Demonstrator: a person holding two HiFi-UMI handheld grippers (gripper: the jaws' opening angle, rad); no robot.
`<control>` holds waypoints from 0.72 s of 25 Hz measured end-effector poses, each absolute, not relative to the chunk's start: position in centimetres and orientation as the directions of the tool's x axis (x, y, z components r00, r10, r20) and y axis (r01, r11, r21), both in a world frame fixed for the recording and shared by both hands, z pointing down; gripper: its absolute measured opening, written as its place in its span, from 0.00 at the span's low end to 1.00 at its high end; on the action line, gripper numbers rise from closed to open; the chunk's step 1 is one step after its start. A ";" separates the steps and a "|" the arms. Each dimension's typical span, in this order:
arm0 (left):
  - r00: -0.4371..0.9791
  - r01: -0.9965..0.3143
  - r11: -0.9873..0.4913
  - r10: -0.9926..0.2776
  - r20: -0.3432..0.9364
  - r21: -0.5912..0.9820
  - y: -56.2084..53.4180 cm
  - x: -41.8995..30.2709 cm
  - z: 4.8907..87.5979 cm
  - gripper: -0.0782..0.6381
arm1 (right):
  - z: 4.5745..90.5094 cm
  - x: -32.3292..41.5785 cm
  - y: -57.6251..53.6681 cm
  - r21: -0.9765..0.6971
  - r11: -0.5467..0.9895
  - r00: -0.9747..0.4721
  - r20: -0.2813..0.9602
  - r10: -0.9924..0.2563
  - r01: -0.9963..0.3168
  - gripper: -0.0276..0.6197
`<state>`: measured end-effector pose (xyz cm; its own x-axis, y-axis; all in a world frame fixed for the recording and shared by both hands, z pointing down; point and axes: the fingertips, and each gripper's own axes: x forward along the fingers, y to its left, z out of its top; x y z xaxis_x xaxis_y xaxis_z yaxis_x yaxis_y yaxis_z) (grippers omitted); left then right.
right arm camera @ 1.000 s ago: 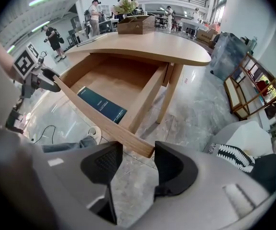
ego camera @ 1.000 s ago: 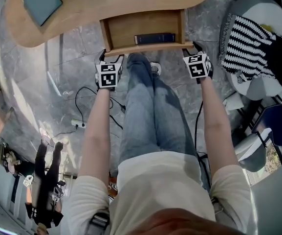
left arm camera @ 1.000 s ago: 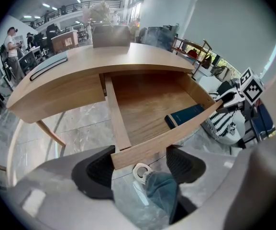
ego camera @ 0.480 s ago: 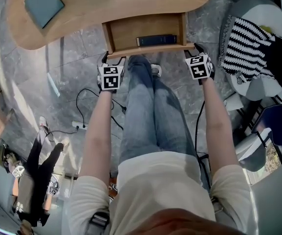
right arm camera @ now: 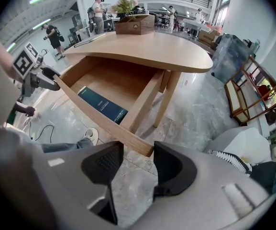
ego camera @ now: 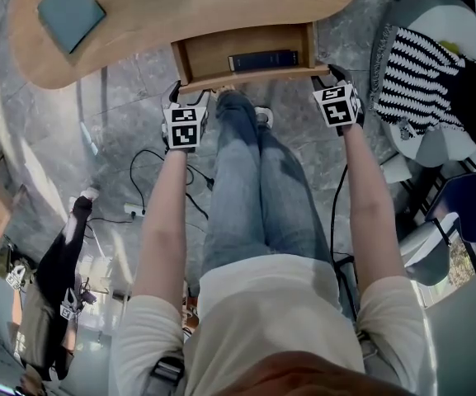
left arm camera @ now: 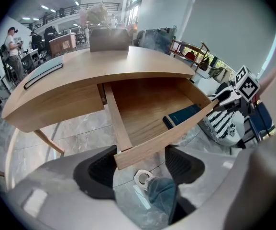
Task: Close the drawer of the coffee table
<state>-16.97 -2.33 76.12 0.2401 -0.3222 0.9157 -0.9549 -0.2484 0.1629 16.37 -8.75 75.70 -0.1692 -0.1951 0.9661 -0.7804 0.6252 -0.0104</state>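
Jaws apart on left gripper [left arm camera: 140, 156], just narrowing, and right gripper [right arm camera: 137, 152], straddling drawer [left arm camera: 145, 104] corners.

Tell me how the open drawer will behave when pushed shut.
The drawer looks like stiff wooden boards, so it should slide without flexing. It is wide, so a one-sided push might skew it. Only one thin book lies flat inside, so it is probably light.

Open drawer [ego camera: 221, 54] at top centre holds a book [ego camera: 261, 60]; legs [ego camera: 250, 180] block the centre; bare floor [ego camera: 139, 89] at left.
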 end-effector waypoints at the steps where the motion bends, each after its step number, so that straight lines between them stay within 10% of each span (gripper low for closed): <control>1: 0.239 -0.955 -0.249 -0.323 0.916 0.162 -2.5 -17.0 76.2 0.56 | 75.8 16.4 -9.0 -0.010 0.627 -0.171 0.966 -0.196 -0.779 0.35; 18: 0.224 -0.958 -0.255 -0.360 0.906 0.135 -7.6 -18.0 76.0 0.56 | 75.7 15.4 -13.9 0.013 0.622 -0.173 0.956 -0.238 -0.783 0.35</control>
